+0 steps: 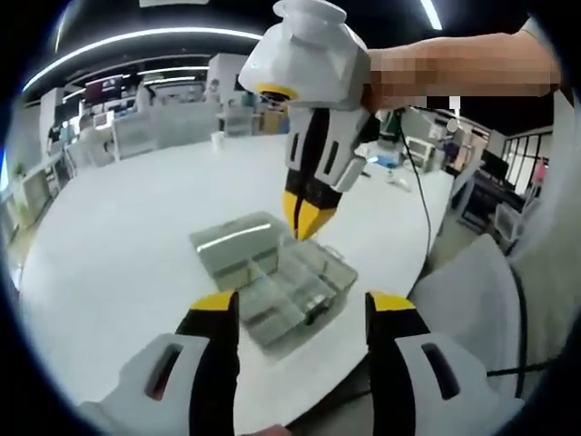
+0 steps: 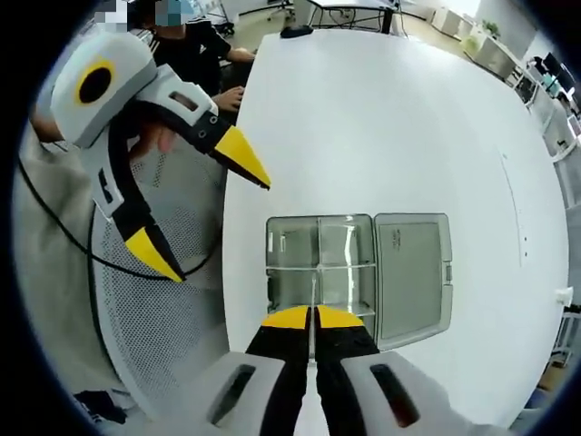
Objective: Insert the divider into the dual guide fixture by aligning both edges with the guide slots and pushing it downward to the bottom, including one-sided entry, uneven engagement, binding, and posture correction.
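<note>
1. A clear plastic compartment box (image 2: pixel 320 268) is seen lying open on the white round table (image 2: pixel 390 118), its lid (image 2: pixel 413 272) folded flat beside the tray in the right gripper view.
2. In that view the right gripper (image 2: pixel 314 317) is seen with its yellow-tipped jaws pressed almost together, and a thin clear divider (image 2: pixel 314 295) is pinched edge-on between them.
3. The divider is held upright over the near middle of the tray, in line with the box's central partition; how deep it sits in the guide slots cannot be told.
4. The same box (image 1: pixel 272 277) is picked up in the left gripper view, near the table's (image 1: pixel 118 245) edge, with the lid (image 1: pixel 231 241) on the far left side.
5. The right gripper (image 1: pixel 305 218) is seen there coming down from above, tips closed and touching down at the tray's middle; the divider itself is too thin to be made out here.
6. The left gripper (image 1: pixel 303 313) is shown with jaws spread wide, nothing between them, hanging just short of the box.
7. It is caught again in the right gripper view (image 2: pixel 213 222), off the table's left edge, jaws well apart.
8. A seated person (image 2: pixel 195 45) in dark clothing is glimpsed at the table's far side.
</note>
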Demonstrator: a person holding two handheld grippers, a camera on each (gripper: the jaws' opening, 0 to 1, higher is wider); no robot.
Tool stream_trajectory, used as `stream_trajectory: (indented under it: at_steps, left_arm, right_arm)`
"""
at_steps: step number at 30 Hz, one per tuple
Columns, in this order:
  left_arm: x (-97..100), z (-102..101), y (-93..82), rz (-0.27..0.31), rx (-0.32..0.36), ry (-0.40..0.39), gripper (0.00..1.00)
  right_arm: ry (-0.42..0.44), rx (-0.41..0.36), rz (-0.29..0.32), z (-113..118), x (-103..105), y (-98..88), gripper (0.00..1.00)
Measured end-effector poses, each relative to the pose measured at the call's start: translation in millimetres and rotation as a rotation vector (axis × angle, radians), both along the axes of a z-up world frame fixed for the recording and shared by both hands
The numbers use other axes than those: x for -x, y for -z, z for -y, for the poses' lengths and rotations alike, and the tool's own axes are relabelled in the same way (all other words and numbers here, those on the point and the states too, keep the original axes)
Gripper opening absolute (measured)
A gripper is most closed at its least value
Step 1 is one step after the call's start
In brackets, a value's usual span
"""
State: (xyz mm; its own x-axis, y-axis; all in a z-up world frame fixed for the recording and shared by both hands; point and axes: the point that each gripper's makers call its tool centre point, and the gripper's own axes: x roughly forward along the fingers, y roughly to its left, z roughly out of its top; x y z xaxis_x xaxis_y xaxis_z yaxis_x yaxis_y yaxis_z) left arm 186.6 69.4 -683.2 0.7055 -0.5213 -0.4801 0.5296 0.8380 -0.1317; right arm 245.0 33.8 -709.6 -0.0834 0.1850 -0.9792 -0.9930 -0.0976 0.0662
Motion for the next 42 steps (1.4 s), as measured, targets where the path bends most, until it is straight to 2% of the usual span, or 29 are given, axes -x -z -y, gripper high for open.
stream_trajectory:
  at_steps: [14,22,42]
  left_arm:
    - [-4.0,-2,1.4,-0.002,-0.006,-0.011,0.59]
    - [-4.4,-3,3.6,-0.01,0.0,-0.016,0.61]
    - [-5.0,-2,4.9,-0.013,0.023,-0.03,0.62]
  right_arm:
    - [0.008,-0.004,0.0,3,-7,0.7,0.0]
    - [0.002,-0.005,0.001,0,-4,0.7,0.0]
    - [-0.013,0.01,0.0,-4,-2,12.5,0.0]
